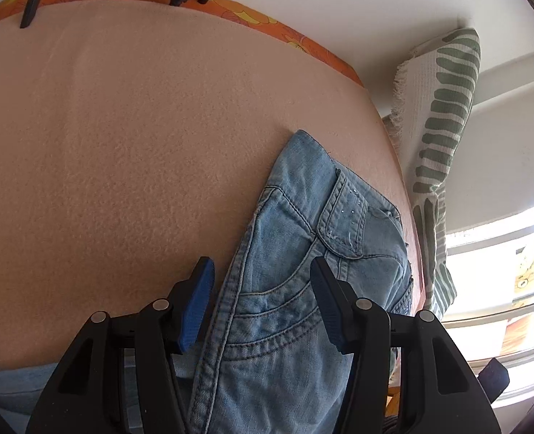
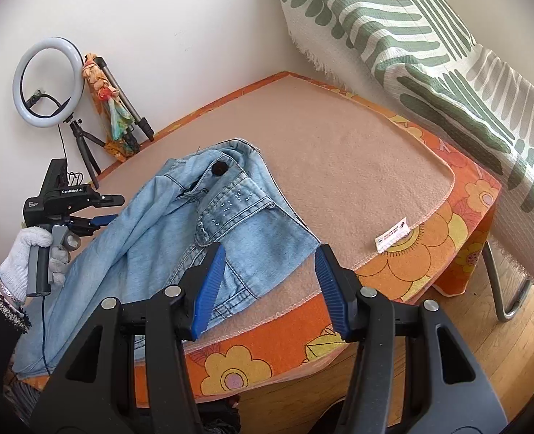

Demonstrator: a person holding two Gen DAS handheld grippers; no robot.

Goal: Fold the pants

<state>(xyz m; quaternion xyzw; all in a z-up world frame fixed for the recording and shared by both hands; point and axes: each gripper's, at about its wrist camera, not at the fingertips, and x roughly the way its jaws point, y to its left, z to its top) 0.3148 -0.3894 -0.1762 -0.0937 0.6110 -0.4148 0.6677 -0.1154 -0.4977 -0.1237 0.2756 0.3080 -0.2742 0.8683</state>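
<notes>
Jeans [image 2: 180,231] lay crumpled on the pink blanket [image 2: 357,166] over an orange floral table cover [image 2: 444,224]; legs cut off below frame. Left gripper [image 1: 263,300] and right gripper [image 2: 270,282] both hovered about half open, holding nothing. White wall, ring light [image 2: 48,81], wood floor [image 2: 483,354].

This looks like a room in a home. A low worktop [image 2: 339,166] is covered with a soft pink blanket over an orange cloth with big flowers [image 2: 444,224]. Right behind the worktop there is a plain white wall [image 2: 180,25]. A ring light [image 2: 48,83] on a small tripod stands at the far corner of the worktop. Beside the worktop hangs a white cloth with green stripes [image 2: 393,32]. Under the worktop is a wooden floor [image 2: 483,343].
</notes>
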